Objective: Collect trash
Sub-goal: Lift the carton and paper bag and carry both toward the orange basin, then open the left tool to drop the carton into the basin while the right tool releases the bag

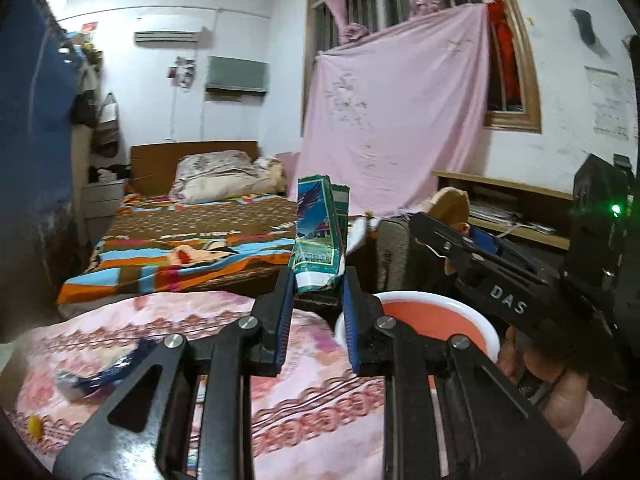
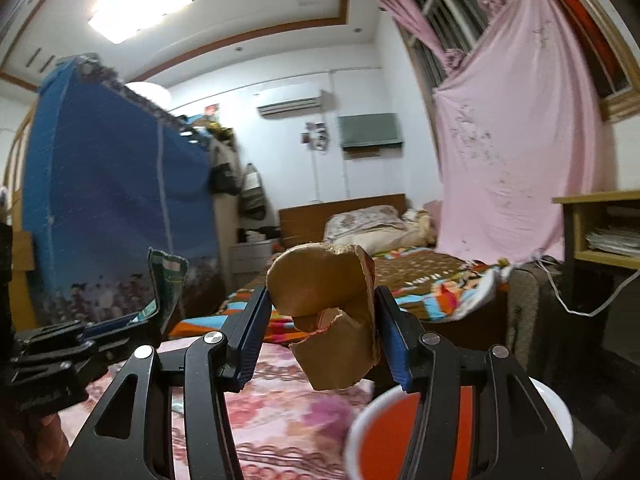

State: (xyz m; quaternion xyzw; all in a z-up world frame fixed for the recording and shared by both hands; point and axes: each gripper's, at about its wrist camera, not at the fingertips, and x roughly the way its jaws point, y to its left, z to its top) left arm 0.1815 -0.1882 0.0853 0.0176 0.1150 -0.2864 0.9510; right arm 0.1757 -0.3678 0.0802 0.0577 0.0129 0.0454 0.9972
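Okay, left wrist view: left gripper (image 1: 318,280) has its two blue-padded fingers (image 1: 285,308) clamped on the lower end of one green-blue printed wrapper (image 1: 320,232), which stands upright above the fingers, held in the air over the near bed edge. One bin (image 1: 490,330), white rim with orange inside, sits just right of the fingers, partly hidden behind them. Right gripper (image 1: 448,220) comes in from the right side above the bin, with one brown cardboard piece (image 1: 452,204) at its tip; its finger state is hard to read from here. One pink floral bedspread (image 1: 168,344) fills the lower left, and on it lies one dark blue wrapper (image 1: 100,376), blurred, plus one small yellow bit (image 1: 35,428) near the left edge. One second bed (image 1: 192,240) with a striped blanket is farther back. Right wrist view: right gripper (image 2: 320,312) has its two fingers (image 2: 252,328) clamped on one torn, curled brown cardboard piece (image 2: 328,300), held up over the pink floral bedspread (image 2: 280,420). Same bin (image 2: 360,428) is low right, directly under the right finger, its rim near the bedspread edge. Left gripper (image 2: 132,312) shows at the left edge holding the green-blue printed wrapper (image 2: 170,280). Open air lies between the two grippers.
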